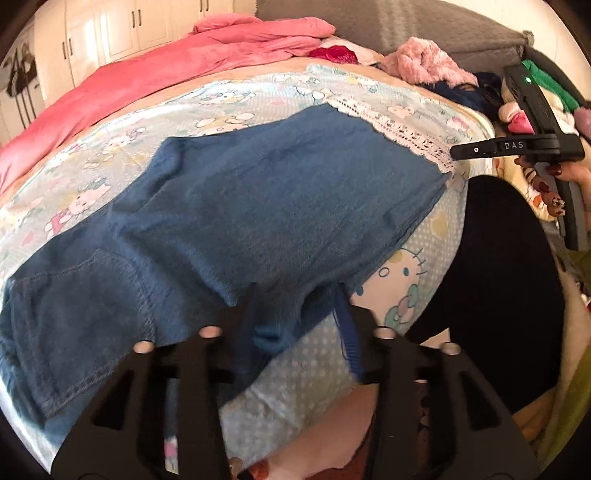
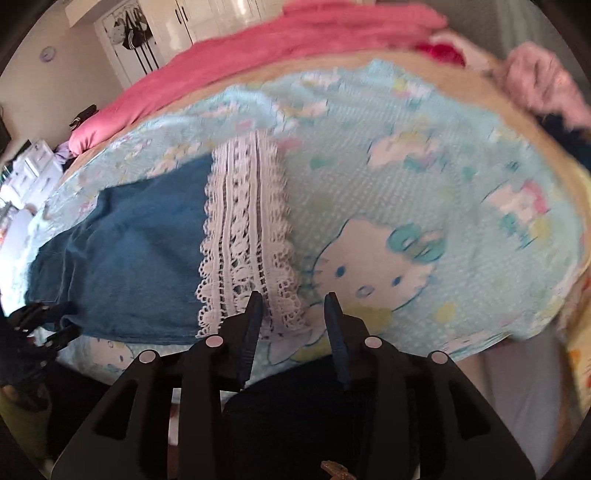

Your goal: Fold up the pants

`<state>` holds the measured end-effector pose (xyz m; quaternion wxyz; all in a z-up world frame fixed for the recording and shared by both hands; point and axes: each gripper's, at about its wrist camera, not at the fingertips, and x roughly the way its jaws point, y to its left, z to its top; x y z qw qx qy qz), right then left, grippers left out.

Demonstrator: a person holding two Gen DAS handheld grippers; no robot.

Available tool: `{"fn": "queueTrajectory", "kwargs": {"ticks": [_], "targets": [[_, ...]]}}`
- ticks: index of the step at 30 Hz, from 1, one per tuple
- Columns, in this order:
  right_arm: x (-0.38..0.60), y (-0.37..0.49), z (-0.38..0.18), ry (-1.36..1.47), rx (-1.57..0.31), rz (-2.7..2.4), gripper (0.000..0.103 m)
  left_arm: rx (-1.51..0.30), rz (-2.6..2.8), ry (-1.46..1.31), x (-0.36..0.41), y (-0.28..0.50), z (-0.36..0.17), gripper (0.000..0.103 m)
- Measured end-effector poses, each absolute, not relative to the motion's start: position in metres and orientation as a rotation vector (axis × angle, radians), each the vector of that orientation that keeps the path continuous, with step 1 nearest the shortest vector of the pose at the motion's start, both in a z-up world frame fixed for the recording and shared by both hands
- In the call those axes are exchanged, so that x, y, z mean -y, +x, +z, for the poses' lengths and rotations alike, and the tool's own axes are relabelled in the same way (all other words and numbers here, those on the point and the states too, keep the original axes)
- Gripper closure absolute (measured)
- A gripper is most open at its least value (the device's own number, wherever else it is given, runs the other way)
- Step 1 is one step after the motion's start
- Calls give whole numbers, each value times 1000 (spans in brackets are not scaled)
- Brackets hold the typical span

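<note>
Blue denim pants [image 1: 229,206] with a white lace hem [image 1: 402,129] lie flat across a light blue cartoon-cat bedsheet [image 1: 258,92]. My left gripper [image 1: 301,299] is open over the near edge of the pants, with denim between its fingers. My right gripper [image 2: 293,302] is open just above the near end of the lace hem [image 2: 247,236]; the denim [image 2: 136,258] stretches to the left. The right gripper also shows in the left wrist view [image 1: 458,151] at the hem. The left gripper shows in the right wrist view [image 2: 48,325] at the pants' edge.
A pink blanket [image 1: 147,74] covers the far side of the bed. A fluffy pink garment [image 1: 424,59] and other clothes are piled at the far right. White cupboards [image 1: 122,26] stand behind. The person's dark-clad legs [image 1: 502,280] are at the bed's near edge.
</note>
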<state>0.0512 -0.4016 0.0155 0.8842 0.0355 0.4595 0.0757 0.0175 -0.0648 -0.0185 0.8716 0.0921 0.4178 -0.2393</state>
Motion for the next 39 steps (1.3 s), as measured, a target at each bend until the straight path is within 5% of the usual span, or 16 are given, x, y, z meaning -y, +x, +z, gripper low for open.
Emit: {"fn": "queueTrajectory", "kwargs": {"ticks": [3, 6, 10, 20, 22, 23, 24, 28, 39], "targets": [[391, 42, 32, 13, -881, 168, 69, -836, -485, 140, 46, 3, -2, 52], [367, 42, 40, -34, -860, 260, 50, -781, -381, 61, 12, -4, 18, 29], [324, 55, 34, -109, -876, 383, 50, -713, -132, -48, -48, -8, 37, 9], [309, 73, -13, -63, -1024, 421, 46, -837, 124, -309, -127, 14, 4, 9], [312, 72, -13, -39, -1024, 442, 42, -846, 112, -312, -123, 26, -5, 27], [313, 71, -12, -34, -1024, 444, 42, -850, 108, -310, -120, 30, -6, 65], [313, 71, -12, -34, -1026, 445, 42, -847, 120, -294, -120, 31, -8, 71], [314, 68, -12, -40, -1022, 451, 42, -779, 229, -207, -141, 27, 7, 71], [316, 43, 9, -124, -928, 493, 36, -673, 144, -121, -108, 6, 53, 30]]}}
